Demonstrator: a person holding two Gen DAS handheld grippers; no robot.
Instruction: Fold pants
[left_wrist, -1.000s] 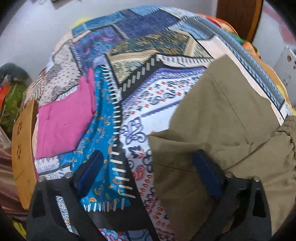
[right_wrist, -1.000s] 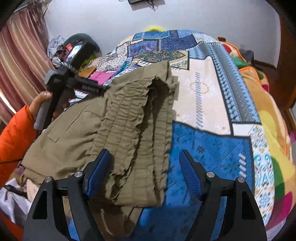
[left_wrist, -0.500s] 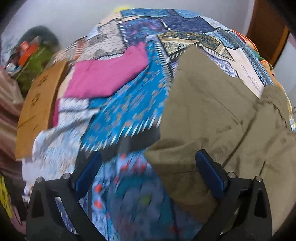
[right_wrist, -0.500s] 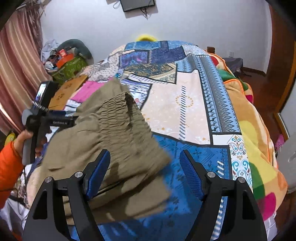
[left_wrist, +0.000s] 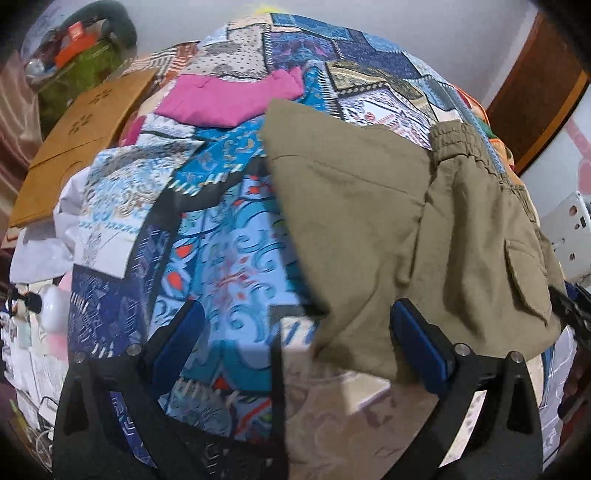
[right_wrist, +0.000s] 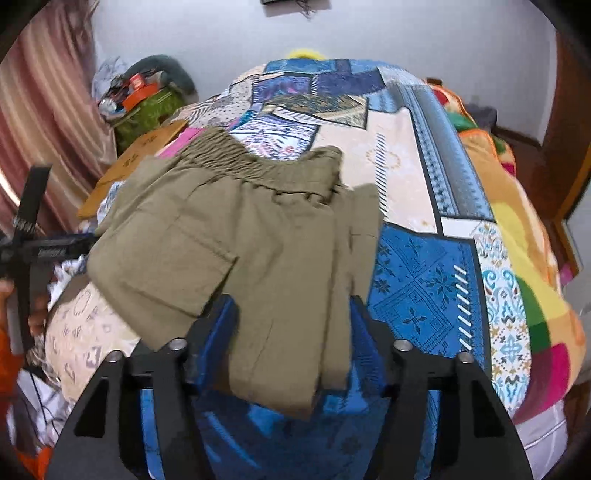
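Note:
The olive pants (left_wrist: 399, 229) lie folded on the patchwork bedspread (left_wrist: 229, 243), elastic waistband at the far end (right_wrist: 236, 155). In the right wrist view the pants (right_wrist: 266, 251) reach down between my right gripper's (right_wrist: 291, 325) fingers, which stand apart and open; the near edge of the cloth hangs over the gap. My left gripper (left_wrist: 295, 343) is open, its right finger (left_wrist: 417, 343) at the near corner of the pants, its left finger over bare bedspread. The left gripper also shows in the right wrist view (right_wrist: 40, 251) at the pants' left edge.
A folded pink cloth (left_wrist: 229, 99) lies on the bed beyond the pants. A brown wooden board (left_wrist: 81, 136) stands at the bed's left side, with a green bag and clutter (right_wrist: 147, 107) behind. A colourful blanket (right_wrist: 517, 229) covers the bed's right side. A striped curtain (right_wrist: 40, 122) hangs left.
The pants have come down flat onto the bed, waistband far. Both grippers have pulled back toward the near edge of the bed, and both remain open.

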